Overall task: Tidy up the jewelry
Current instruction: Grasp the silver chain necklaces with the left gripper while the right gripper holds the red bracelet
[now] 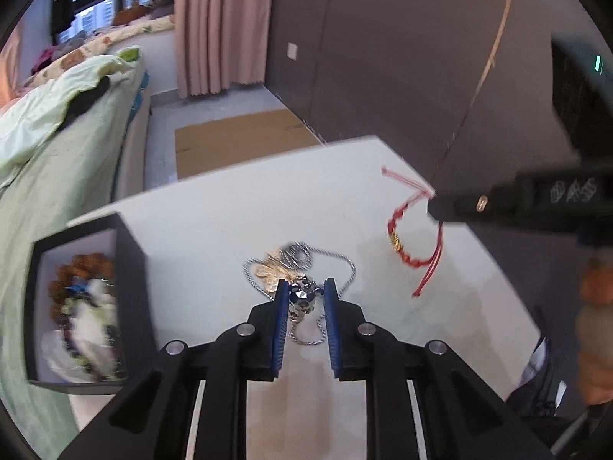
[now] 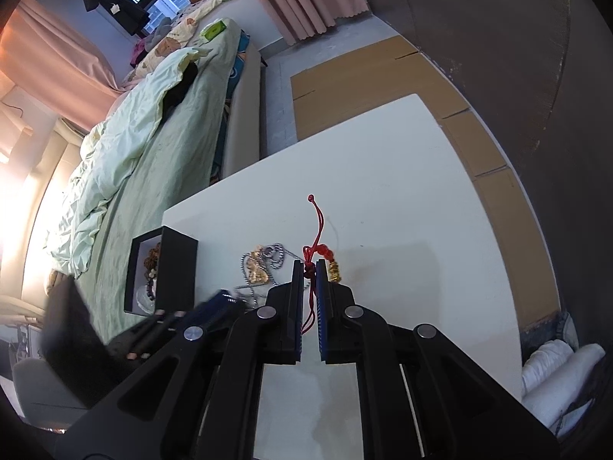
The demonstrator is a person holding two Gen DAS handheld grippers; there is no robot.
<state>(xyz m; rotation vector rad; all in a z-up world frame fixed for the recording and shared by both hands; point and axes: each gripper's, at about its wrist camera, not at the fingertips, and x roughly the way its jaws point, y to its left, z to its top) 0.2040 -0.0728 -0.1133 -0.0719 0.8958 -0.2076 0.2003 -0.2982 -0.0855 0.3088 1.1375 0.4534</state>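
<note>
- Looking along the left gripper (image 1: pixel 304 287), the left wrist view shows its blue pads a moderate gap apart, flanking a silver skull-like pendant (image 1: pixel 303 296) on a silver chain necklace (image 1: pixel 306 264) heaped on the white tabletop (image 1: pixel 214 230); contact cannot be told.
- A black open jewelry box (image 1: pixel 130 291) with beaded pieces sits left, likely the destination.
- In the right wrist view, the right gripper (image 2: pixel 310 268) is nearly closed on the red braided cord bracelet with gold beads (image 2: pixel 332 266), lifted for carrying.
- No legible writing or brand shows.
</note>
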